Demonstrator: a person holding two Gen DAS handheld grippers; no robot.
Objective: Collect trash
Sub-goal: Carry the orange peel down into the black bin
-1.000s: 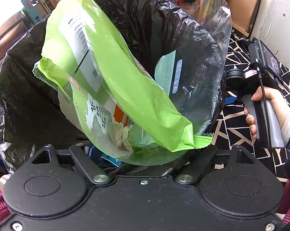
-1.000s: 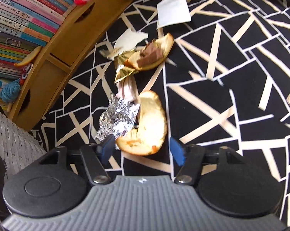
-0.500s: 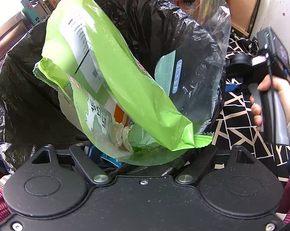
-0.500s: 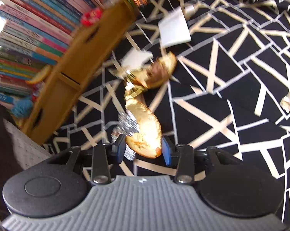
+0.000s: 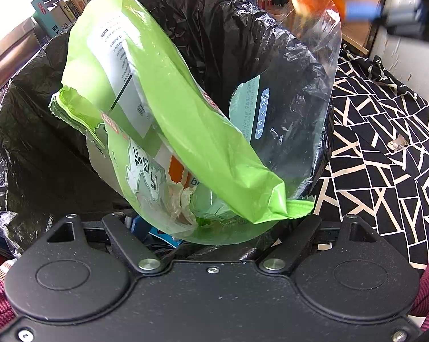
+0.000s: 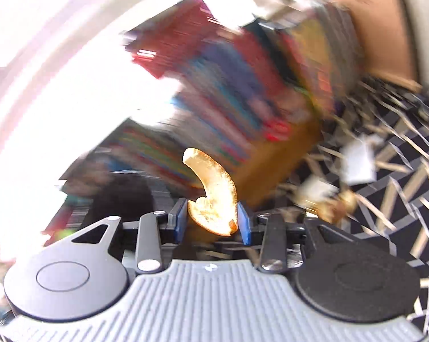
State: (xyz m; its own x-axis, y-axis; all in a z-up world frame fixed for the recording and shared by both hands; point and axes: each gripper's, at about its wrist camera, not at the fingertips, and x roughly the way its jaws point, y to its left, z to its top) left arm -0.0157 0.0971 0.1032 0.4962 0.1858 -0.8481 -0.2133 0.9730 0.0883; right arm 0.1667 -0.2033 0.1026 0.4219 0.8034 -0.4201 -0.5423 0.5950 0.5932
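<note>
Orange peel [image 6: 214,199] sits pinched in my right jaws [image 6: 211,221] at lower centre, so I'd carry it above the bin [image 5: 23,131], whose rim my left jaws [image 5: 211,228] hold, before letting go.

Glossy crinkled black plastic bin liner [image 5: 214,28], shiny green plastic wrapper [image 5: 185,119], matt pitted orange peel [image 6: 214,196]

green wrapper [image 5: 168,105], black liner [image 5: 43,156] — orange peel [image 6: 214,196]

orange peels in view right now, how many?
1: the orange peel is clamped in the right claw, held off the floor. The blurred floor litter may hide more.
</note>
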